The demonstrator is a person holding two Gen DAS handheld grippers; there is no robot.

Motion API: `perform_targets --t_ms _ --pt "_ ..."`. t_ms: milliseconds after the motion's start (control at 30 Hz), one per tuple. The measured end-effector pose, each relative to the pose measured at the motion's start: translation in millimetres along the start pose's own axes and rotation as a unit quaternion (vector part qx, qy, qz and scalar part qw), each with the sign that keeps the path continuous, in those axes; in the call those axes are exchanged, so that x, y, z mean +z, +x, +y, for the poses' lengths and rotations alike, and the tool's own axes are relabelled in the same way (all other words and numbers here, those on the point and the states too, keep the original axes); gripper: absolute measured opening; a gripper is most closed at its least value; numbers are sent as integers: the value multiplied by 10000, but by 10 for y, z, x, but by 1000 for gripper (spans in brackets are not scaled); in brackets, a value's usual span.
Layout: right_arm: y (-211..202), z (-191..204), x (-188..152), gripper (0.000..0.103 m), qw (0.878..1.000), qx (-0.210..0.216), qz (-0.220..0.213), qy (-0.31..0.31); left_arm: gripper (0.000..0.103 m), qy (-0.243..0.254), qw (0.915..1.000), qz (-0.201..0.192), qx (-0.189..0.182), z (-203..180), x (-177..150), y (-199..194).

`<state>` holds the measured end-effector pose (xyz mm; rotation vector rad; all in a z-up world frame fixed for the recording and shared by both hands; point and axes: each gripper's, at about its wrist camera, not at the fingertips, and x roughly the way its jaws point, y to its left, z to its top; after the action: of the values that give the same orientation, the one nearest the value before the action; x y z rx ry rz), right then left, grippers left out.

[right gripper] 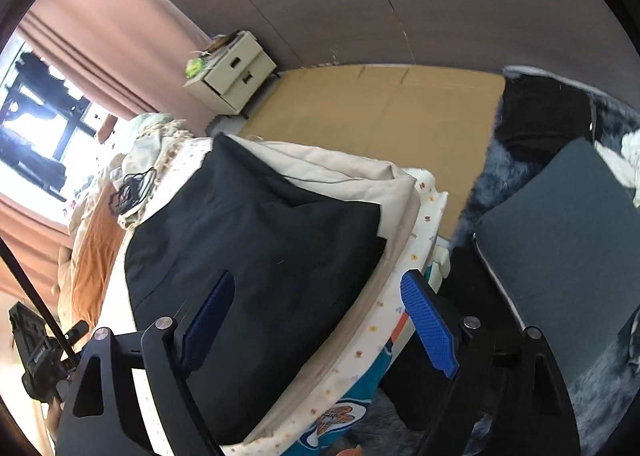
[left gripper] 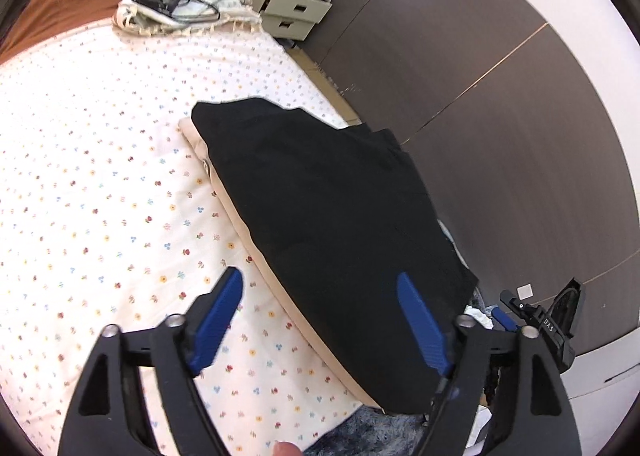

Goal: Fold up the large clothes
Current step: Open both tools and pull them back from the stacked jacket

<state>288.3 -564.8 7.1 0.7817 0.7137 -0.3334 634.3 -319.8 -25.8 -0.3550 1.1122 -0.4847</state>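
On the floral bedsheet (left gripper: 100,159), folded black garment (left gripper: 328,215) lies atop a folded cream garment (right gripper: 344,171) near the bed's edge. Left gripper (left gripper: 320,320) spread, holding nothing. Right gripper (right gripper: 320,320) likewise spread over the black garment.

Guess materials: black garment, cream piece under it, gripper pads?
Black garment: matte woven cloth, likely cotton blend; soft creases, no sheen. Cream piece: thicker soft fabric, rounded folded edge. Left gripper pads: blue, finely ribbed, probably rubber or plastic.

The white letters "DAS" can be read on the black right claw (left gripper: 554,326), seen in the left wrist view; no other words can be read.
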Motion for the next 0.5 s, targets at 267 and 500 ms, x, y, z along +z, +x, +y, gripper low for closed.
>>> perform_targets --t_ms 267,500 --pt "-494 284 -265 103 9986 82 -429 -292 103 515 9975 -482 -66 -208 -205 -712" --pt "-824 490 -616 103 9966 117 -637 -515 103 790 9937 -790 33 -212 -453 -1309"
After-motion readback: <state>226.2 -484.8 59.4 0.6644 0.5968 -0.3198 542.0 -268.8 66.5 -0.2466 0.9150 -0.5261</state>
